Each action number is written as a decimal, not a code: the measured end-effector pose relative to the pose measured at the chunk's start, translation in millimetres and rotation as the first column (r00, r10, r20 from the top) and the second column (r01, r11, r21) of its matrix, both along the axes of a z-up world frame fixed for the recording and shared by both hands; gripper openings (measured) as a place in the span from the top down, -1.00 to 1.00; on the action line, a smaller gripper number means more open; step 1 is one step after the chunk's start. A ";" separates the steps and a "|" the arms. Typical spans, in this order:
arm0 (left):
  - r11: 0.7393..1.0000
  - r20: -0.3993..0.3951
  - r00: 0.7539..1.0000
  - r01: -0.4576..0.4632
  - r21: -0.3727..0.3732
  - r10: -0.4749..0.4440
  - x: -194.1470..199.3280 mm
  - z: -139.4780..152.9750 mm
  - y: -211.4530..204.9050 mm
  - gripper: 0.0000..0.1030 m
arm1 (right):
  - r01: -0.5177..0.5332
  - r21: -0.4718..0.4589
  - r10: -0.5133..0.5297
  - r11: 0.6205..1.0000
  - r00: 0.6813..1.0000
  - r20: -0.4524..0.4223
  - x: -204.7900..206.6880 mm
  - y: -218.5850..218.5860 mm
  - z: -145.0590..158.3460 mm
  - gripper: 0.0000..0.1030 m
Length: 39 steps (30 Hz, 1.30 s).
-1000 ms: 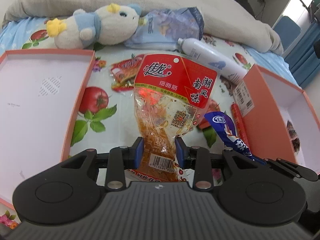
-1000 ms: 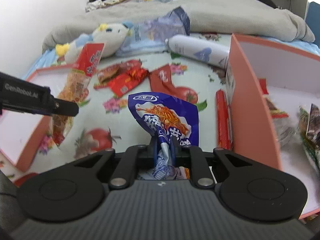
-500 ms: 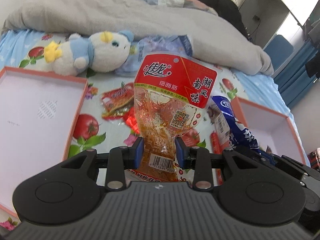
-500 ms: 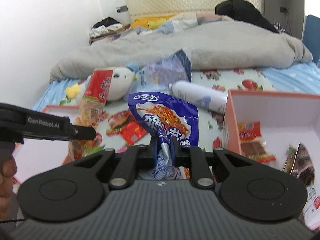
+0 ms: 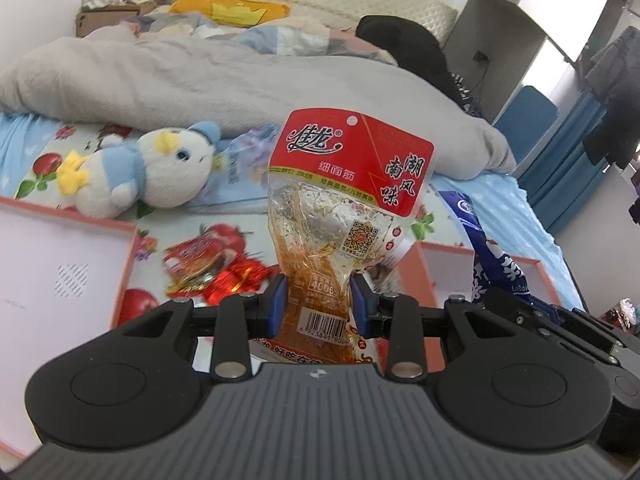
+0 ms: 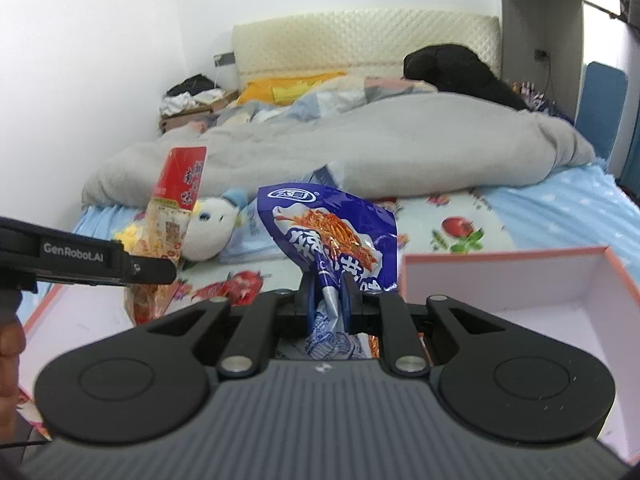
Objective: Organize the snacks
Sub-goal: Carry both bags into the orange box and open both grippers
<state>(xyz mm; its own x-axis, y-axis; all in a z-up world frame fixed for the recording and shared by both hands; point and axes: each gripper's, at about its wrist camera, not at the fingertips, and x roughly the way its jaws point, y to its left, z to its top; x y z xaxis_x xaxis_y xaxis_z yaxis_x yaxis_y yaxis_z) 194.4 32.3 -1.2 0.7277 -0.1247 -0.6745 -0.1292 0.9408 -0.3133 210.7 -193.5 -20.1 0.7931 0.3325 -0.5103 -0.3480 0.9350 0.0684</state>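
Observation:
My left gripper is shut on a red-topped clear snack bag and holds it upright above the bed. That bag also shows in the right wrist view, with the left gripper beside it. My right gripper is shut on a blue snack bag, held up next to an orange box. The blue bag shows in the left wrist view at the right. Small red snack packets lie on the tomato-print sheet.
An orange box lid lies at the left. A plush penguin and a bluish plastic package lie behind the snacks. A grey duvet covers the far bed. The right box sits behind the held bags.
Both grippers have risen and tilted up with their bags; the bed surface and boxes sank lower in view, and the headboard and wall came into sight.

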 end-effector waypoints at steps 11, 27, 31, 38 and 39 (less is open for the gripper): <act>0.996 0.068 0.994 0.089 0.004 -0.089 29.7 37.7 -47.3 0.25 | 0.077 -0.007 -0.076 0.997 0.994 0.081 15.0 -46.1 30.0 0.69; 0.951 -0.011 0.950 0.310 -0.012 -0.311 105.3 -2.8 -151.6 0.25 | 0.282 -0.024 -0.281 0.959 0.959 0.023 42.5 -133.3 -7.7 0.68; 0.937 -0.092 0.933 0.346 -0.048 -0.349 128.3 -29.1 -175.5 0.25 | 0.314 -0.051 -0.316 0.948 0.949 -0.022 50.8 -150.6 -29.1 0.68; 0.915 -0.195 0.896 0.404 -0.020 -0.400 152.1 -64.0 -208.3 0.24 | 0.362 -0.076 -0.369 0.929 0.918 -0.144 63.0 -175.2 -72.1 0.67; 0.913 -0.207 0.892 0.408 -0.016 -0.403 153.6 -67.4 -211.5 0.22 | 0.364 -0.082 -0.373 0.928 0.916 -0.152 62.5 -175.6 -76.4 0.68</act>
<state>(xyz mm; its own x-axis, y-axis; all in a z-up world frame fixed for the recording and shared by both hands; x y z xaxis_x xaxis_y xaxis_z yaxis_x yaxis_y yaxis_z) 348.0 -179.2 -68.5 0.4661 -0.3592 -0.8085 0.2079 0.9328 -0.2945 273.1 -369.1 -96.4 0.7596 0.0027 -0.6504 0.0333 0.9985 0.0430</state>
